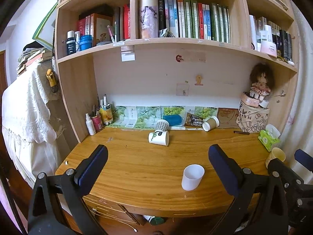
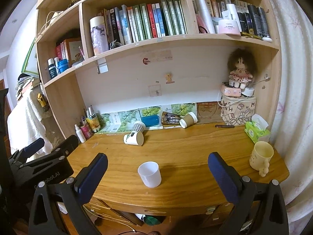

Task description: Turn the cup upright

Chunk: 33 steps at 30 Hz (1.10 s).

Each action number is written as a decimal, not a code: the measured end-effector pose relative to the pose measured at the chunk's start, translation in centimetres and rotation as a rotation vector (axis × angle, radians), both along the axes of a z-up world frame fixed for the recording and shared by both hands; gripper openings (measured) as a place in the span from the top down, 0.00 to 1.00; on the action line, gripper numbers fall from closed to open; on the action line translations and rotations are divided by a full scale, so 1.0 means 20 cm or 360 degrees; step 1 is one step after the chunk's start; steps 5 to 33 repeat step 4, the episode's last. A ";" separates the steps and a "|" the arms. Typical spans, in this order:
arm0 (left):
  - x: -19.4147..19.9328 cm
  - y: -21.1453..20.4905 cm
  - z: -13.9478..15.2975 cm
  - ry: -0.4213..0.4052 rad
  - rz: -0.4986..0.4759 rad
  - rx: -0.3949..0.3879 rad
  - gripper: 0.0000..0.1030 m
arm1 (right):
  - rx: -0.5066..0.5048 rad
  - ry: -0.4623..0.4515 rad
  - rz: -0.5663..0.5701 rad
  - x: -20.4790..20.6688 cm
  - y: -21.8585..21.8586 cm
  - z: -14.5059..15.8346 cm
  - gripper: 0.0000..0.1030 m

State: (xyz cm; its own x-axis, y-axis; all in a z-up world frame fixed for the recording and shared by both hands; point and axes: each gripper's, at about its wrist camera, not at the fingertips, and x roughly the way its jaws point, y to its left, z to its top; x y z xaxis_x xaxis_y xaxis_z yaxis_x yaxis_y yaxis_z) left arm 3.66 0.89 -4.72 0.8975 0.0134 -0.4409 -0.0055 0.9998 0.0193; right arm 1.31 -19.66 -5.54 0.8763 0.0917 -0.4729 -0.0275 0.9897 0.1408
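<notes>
A white plastic cup (image 1: pixel 192 176) stands upright near the front edge of the wooden desk (image 1: pixel 137 162); it also shows in the right wrist view (image 2: pixel 149 173). A white paper cup with a leaf print (image 1: pixel 158 138) lies on its side farther back (image 2: pixel 134 138). A checked cup (image 1: pixel 162 125) and a brown cup (image 1: pixel 210 123) lie tipped by the back wall. My left gripper (image 1: pixel 157 156) is open and empty, hovering before the desk edge. My right gripper (image 2: pixel 157 164) is open and empty, with the white cup between its fingers' line of sight.
A cream mug (image 2: pixel 261 157) stands at the desk's right edge, next to a green tissue pack (image 2: pixel 256 130). A printed bag with a doll (image 2: pixel 237 113) fills the back right corner. Bottles and pens (image 1: pixel 97 119) crowd the back left. Bookshelves hang above.
</notes>
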 end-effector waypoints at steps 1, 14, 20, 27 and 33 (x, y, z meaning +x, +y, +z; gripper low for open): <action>0.00 0.00 0.00 -0.0001 0.0004 -0.0002 0.00 | 0.0006 -0.0003 -0.0001 0.00 -0.01 0.00 0.00; -0.02 0.00 0.01 -0.0009 0.0004 -0.0004 0.00 | 0.0022 -0.0005 -0.0005 -0.01 -0.02 0.00 0.00; -0.02 0.00 0.01 -0.0009 0.0004 -0.0004 0.00 | 0.0022 -0.0005 -0.0005 -0.01 -0.02 0.00 0.00; -0.02 0.00 0.01 -0.0009 0.0004 -0.0004 0.00 | 0.0022 -0.0005 -0.0005 -0.01 -0.02 0.00 0.00; -0.02 0.00 0.01 -0.0009 0.0004 -0.0004 0.00 | 0.0022 -0.0005 -0.0005 -0.01 -0.02 0.00 0.00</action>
